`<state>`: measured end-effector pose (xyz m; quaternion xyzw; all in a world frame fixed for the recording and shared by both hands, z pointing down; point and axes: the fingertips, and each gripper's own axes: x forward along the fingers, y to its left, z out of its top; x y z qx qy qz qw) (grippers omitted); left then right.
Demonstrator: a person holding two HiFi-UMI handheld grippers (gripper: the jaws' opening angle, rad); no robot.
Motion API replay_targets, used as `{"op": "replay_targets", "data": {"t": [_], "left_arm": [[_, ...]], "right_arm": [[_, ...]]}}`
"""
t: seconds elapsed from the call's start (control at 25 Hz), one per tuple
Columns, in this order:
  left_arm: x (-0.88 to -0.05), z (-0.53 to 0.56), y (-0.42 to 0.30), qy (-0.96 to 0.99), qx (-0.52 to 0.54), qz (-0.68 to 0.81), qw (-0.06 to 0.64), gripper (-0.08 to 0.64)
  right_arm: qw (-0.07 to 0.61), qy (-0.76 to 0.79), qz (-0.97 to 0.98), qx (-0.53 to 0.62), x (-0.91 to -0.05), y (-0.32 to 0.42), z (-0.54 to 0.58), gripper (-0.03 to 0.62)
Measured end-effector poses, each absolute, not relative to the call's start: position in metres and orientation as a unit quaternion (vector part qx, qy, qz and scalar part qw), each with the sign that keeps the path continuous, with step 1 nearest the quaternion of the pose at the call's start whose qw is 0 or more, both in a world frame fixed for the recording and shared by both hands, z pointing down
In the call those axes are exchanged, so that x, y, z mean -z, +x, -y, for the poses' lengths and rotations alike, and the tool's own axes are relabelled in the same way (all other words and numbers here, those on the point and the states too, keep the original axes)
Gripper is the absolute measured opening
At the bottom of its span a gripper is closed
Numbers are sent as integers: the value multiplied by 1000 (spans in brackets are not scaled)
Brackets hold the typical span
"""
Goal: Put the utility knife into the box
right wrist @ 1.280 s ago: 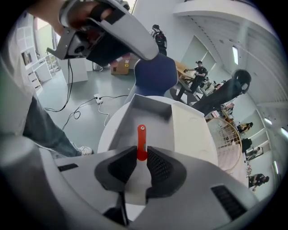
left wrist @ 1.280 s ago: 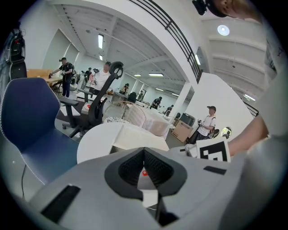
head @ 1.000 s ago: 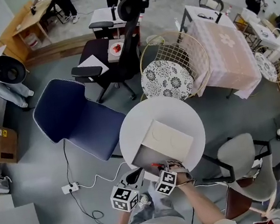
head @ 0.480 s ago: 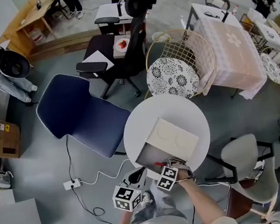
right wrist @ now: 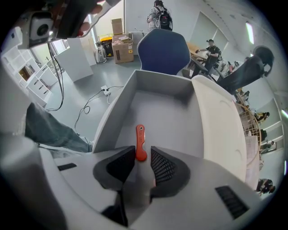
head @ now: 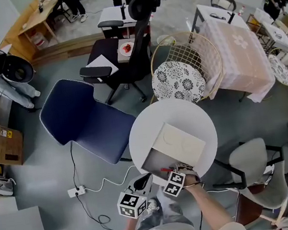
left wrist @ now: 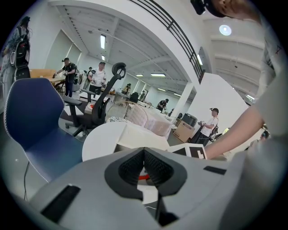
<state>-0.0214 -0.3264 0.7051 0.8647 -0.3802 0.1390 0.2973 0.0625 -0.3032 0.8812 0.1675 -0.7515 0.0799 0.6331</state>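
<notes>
On the round table at lower centre, our right gripper has just been opening, jaws spread around the utility knife lying in the box, while our left gripper sits pressed together on nothing, so we judge the next move is lifting clear.

Head view: utility knife mostly hidden by right gripper; box interior barely visible.
</notes>
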Motion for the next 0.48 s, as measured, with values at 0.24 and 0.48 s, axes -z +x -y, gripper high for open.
{"op": "replay_targets", "data": {"t": [0.24, 0.48], "left_arm": [[-700, 327, -25, 866, -138, 380, 294, 12], [-695, 326, -22, 871, -136, 374, 288, 12]], "right_arm": [[631, 165, 755, -69, -877, 60, 302, 163], [629, 181, 755, -48, -868, 61, 308, 163]]}}
